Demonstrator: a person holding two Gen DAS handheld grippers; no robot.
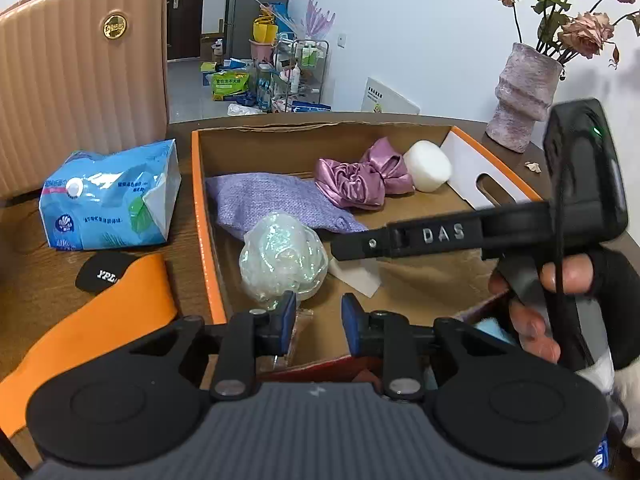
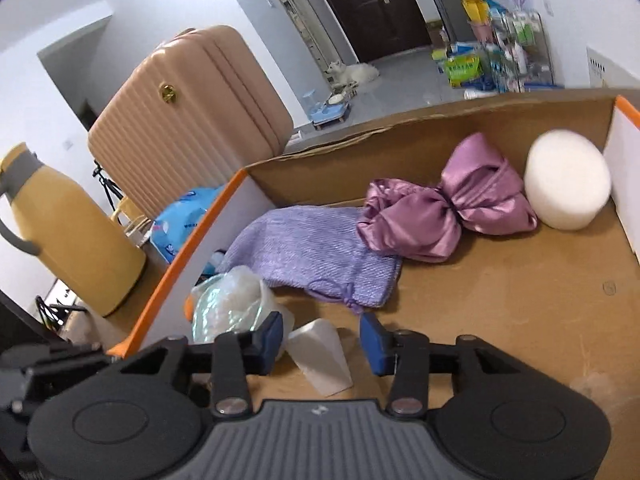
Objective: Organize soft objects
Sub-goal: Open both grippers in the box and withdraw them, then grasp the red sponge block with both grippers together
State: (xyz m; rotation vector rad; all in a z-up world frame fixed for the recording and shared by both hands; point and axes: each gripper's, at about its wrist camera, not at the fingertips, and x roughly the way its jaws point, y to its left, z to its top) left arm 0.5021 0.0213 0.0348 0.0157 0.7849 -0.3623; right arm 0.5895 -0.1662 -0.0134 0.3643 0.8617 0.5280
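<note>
Cardboard box (image 1: 208,216) with an orange rim sits on the wooden table (image 1: 32,272), and everything here is placed relative to it. Both of my grippers reach over its near edge and point down into it.

My left gripper (image 1: 319,322) has its jaws partly open with nothing pressed between them; a crinkly clear plastic ball (image 1: 285,259) lies inside the box just beyond the left pad, close to the box's left wall. My right gripper (image 2: 321,338) has its jaws wider apart, also holding nothing; a small white wedge-shaped piece (image 2: 320,354) lies on the box floor in the gap between the pads, and I cannot tell whether either pad touches it.

Deeper inside the box, a lilac knitted pouch (image 2: 316,252) lies flat towards the left wall. A shiny purple satin bow (image 2: 444,212) rests against its far end, and a round white sponge (image 2: 566,184) stands in the far right corner, touching the bow.

Outside the box, left of it, a blue tissue pack (image 1: 110,196) lies on the table.
</note>
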